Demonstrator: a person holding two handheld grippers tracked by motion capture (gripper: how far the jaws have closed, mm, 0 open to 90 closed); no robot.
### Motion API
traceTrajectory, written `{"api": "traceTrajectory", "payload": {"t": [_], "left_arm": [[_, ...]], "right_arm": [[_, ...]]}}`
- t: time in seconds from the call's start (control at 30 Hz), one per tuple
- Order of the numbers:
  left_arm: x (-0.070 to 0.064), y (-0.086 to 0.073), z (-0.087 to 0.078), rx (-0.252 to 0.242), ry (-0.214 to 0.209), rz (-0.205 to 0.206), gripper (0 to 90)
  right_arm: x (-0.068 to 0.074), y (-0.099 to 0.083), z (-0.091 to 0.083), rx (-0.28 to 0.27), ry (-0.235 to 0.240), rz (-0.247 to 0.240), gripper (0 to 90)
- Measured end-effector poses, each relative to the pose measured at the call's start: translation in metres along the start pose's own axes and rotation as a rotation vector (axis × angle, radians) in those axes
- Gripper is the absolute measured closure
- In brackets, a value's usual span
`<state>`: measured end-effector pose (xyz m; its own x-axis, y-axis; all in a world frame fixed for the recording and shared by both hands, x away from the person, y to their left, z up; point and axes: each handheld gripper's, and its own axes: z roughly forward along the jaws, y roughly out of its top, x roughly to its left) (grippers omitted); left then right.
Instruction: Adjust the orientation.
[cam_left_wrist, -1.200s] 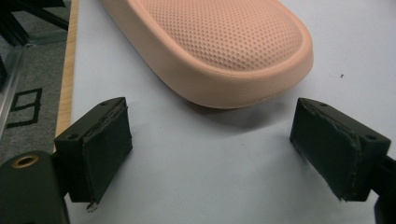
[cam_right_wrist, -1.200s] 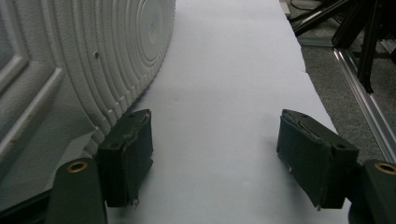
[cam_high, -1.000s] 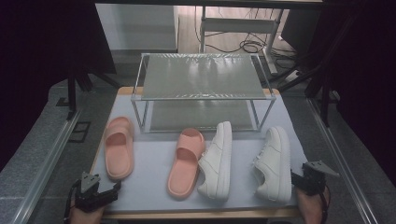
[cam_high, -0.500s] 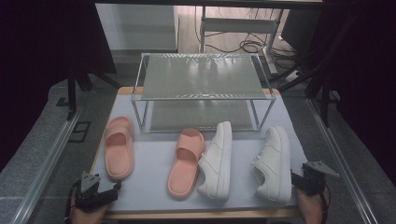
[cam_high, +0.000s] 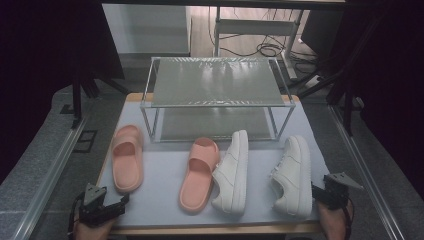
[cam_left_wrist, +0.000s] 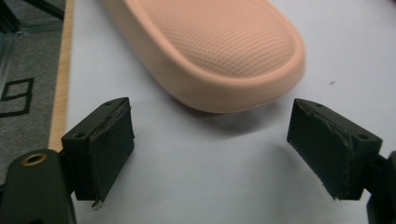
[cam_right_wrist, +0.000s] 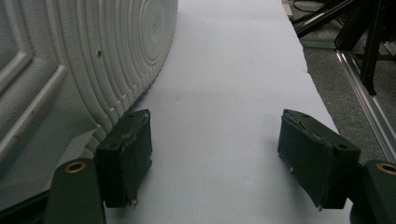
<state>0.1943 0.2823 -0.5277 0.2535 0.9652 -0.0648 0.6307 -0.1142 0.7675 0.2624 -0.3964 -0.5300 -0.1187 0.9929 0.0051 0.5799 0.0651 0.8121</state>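
Peach rubber slide (cam_left_wrist: 219, 51) lay at twelve o'clock of the left tool (cam_left_wrist: 224, 156), jaws wide. Right tool (cam_right_wrist: 224, 161), also wide, sat with a ribbed white sneaker sole (cam_right_wrist: 79, 60) at ten o'clock on the pale worktop (cam_right_wrist: 233, 70).

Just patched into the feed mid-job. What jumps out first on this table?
Four shoes lie in a row on the white table: a pink slide at the left, a second pink slide beside a white sneaker, and another white sneaker at the right, both sneakers tipped on their sides. Behind them stands a two-tier wire rack. The left gripper and right gripper wait open at the near edge.
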Motion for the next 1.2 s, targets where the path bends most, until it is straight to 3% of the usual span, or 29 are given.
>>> {"api": "traceTrajectory", "payload": {"t": [0.63,1.2], "left_arm": [[-0.005,0.031,-0.011,-0.014,-0.055,0.045,15.8],[-0.009,0.071,0.013,-0.002,-0.086,0.071,20.9]], "right_arm": [[0.000,0.000,0.000,-0.001,0.000,0.001,26.5],[0.000,0.000,0.000,-0.002,0.004,0.000,26.5]]}}
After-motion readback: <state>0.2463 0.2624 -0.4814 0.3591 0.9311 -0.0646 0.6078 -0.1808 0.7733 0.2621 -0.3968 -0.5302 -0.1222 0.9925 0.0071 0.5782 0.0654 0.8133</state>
